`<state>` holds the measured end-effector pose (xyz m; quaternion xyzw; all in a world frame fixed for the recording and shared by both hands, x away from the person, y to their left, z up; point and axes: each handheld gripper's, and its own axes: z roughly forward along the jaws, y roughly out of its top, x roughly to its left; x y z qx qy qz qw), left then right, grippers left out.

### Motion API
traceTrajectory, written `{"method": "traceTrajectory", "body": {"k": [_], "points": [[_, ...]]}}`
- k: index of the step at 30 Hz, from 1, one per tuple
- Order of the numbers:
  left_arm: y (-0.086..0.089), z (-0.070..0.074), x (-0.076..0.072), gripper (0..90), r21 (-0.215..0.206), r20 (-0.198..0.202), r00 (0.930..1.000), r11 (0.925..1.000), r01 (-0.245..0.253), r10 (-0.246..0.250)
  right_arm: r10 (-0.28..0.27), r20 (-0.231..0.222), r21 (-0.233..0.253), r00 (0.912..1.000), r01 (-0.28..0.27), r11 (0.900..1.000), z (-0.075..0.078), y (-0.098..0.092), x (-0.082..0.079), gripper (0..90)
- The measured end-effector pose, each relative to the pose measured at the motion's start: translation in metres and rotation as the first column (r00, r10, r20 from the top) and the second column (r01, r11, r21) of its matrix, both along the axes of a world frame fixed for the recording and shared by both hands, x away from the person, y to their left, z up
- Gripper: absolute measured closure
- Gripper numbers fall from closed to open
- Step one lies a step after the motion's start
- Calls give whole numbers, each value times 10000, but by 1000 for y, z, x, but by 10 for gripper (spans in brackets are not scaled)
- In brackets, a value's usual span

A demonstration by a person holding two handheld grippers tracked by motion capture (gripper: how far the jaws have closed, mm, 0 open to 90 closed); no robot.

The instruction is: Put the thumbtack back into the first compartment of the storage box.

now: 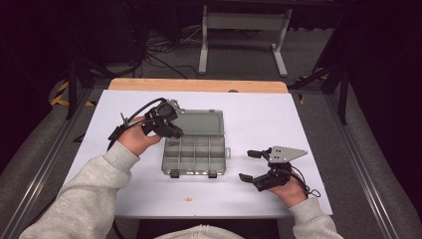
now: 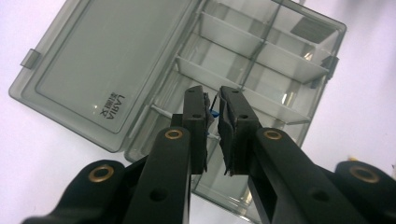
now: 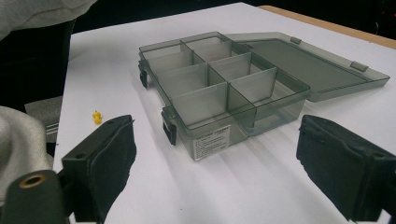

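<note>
A clear grey compartment box (image 1: 203,160) lies open at the table's middle, its lid (image 1: 200,122) folded back flat. My left gripper (image 1: 172,131) hovers over the box's left compartments. In the left gripper view that gripper (image 2: 212,100) is shut on a small blue piece (image 2: 213,113) above the dividers (image 2: 254,51). A small red thing (image 1: 171,144) lies in a left compartment. My right gripper (image 1: 248,165) rests open on the table right of the box. In the right gripper view this gripper (image 3: 217,140) faces the box (image 3: 219,88) with nothing between its pads.
A small yellow piece (image 1: 188,199) lies loose on the white table cover (image 1: 259,114) near the front edge, also the yellow piece (image 3: 96,116) left of the box. Grey sleeves come in from below. Table legs and cables stand beyond the far edge.
</note>
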<state>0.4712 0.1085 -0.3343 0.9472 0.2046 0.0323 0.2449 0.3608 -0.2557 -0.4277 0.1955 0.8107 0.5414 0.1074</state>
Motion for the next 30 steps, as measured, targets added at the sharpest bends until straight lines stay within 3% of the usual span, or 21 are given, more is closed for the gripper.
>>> {"method": "traceTrajectory", "body": {"k": [17,30], "points": [[11,-10,24,818,154,-176,9962,9962,-852,855,17,-8,-1,10000,-17,10000,0,0,0,120],[9,-24,25,817,519,-406,9963,9959,-740,761,-1,-9,22,10000,1,10000,1,0,0,119]]}}
